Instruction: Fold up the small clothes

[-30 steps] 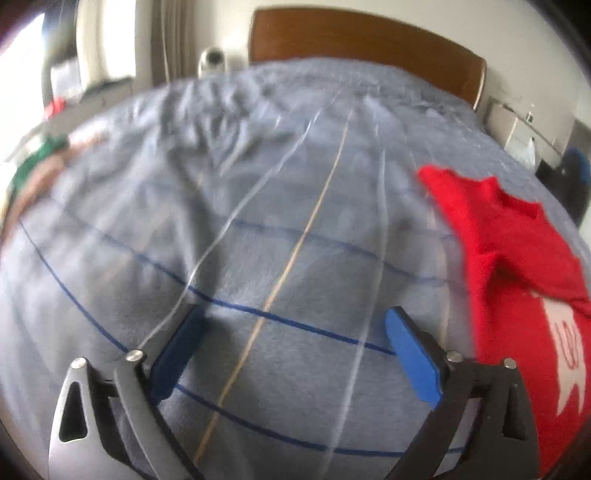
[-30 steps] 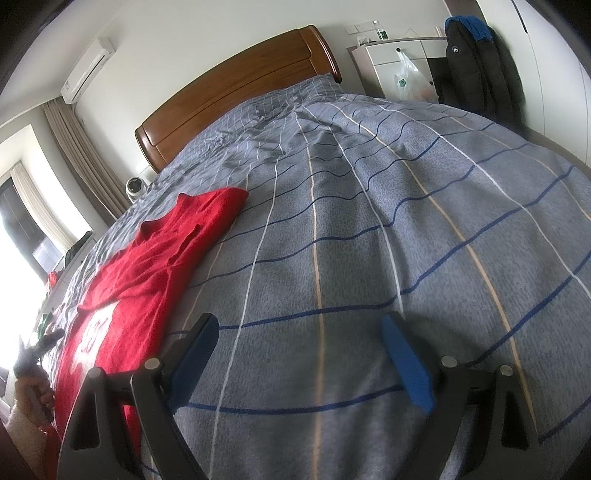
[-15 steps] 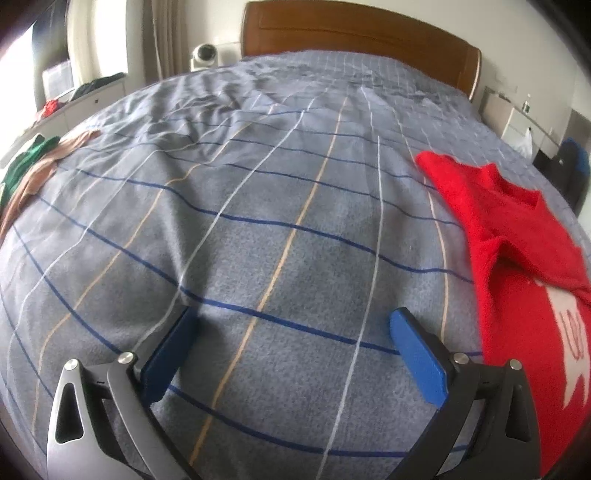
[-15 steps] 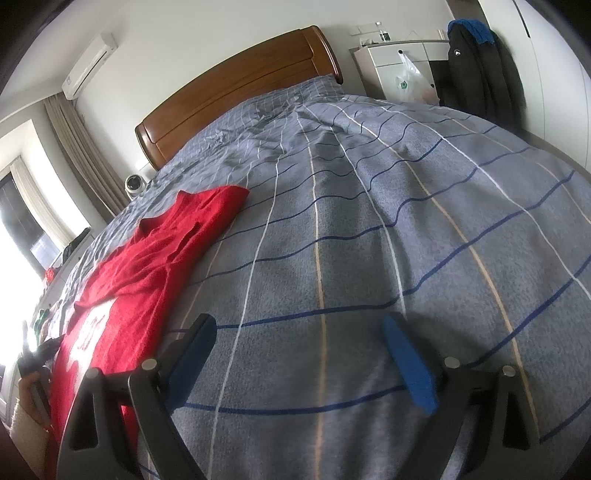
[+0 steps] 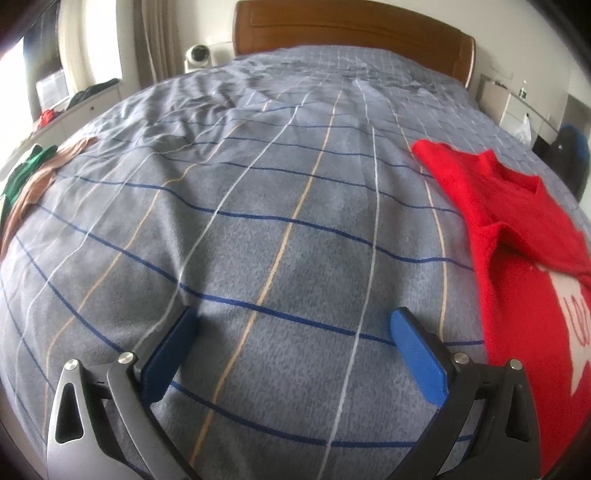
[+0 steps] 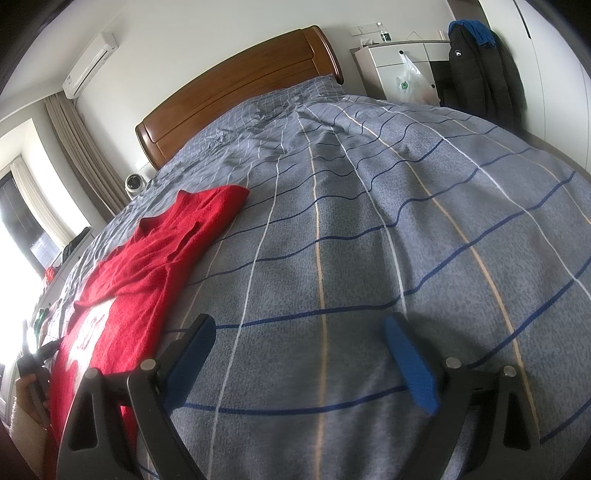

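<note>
Red sweater (image 5: 517,236), white motif on its front, lies flat on the grey checked bedspread (image 5: 280,206), at 3 o'clock of the left gripper (image 5: 295,325) and 9 o'clock of the right gripper (image 6: 299,332). Both grippers gape wide, empty, above bare bedspread. Wooden headboard (image 5: 354,33) at 12 o'clock.

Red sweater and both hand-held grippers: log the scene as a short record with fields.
surface: bed with grey plaid cover
garment: red sweater, lying on the cover, partly folded, white patch with lettering showing
left hand-held gripper: open, nothing between the pads, sweater off to its right
right hand-held gripper: open, empty, sweater off to its left
other clothes: green and tan pieces at the bed's left edge
</note>
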The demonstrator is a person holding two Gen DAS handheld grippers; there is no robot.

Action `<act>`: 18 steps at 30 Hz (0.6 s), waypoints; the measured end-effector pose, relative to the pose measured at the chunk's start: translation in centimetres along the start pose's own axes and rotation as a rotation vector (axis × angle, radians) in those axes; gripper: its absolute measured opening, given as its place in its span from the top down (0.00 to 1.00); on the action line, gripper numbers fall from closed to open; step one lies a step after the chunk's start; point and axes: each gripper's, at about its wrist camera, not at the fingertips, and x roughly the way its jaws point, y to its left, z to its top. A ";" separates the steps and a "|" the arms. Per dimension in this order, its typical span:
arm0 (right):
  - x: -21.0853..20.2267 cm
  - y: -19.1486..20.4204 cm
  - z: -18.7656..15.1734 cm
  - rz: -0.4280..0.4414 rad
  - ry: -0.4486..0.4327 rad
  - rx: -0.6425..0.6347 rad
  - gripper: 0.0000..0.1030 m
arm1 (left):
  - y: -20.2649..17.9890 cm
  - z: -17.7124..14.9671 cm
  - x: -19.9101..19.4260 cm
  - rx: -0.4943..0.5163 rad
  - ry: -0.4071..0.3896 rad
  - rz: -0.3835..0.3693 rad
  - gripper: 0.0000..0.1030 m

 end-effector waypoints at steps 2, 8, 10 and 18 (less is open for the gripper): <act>0.0 0.0 0.0 -0.001 0.000 -0.001 0.11 | 0.0 0.0 0.0 0.001 0.002 0.000 0.00; 0.1 0.1 0.0 -0.002 0.002 -0.004 0.10 | -0.1 -0.2 0.0 0.009 -0.003 0.003 0.00; 0.1 0.1 0.0 -0.002 0.001 -0.004 0.10 | -0.1 -0.2 -0.1 0.011 -0.003 0.006 0.00; 0.1 0.1 0.0 -0.002 0.002 -0.005 0.09 | -0.2 -0.3 -0.1 0.016 -0.005 0.013 0.00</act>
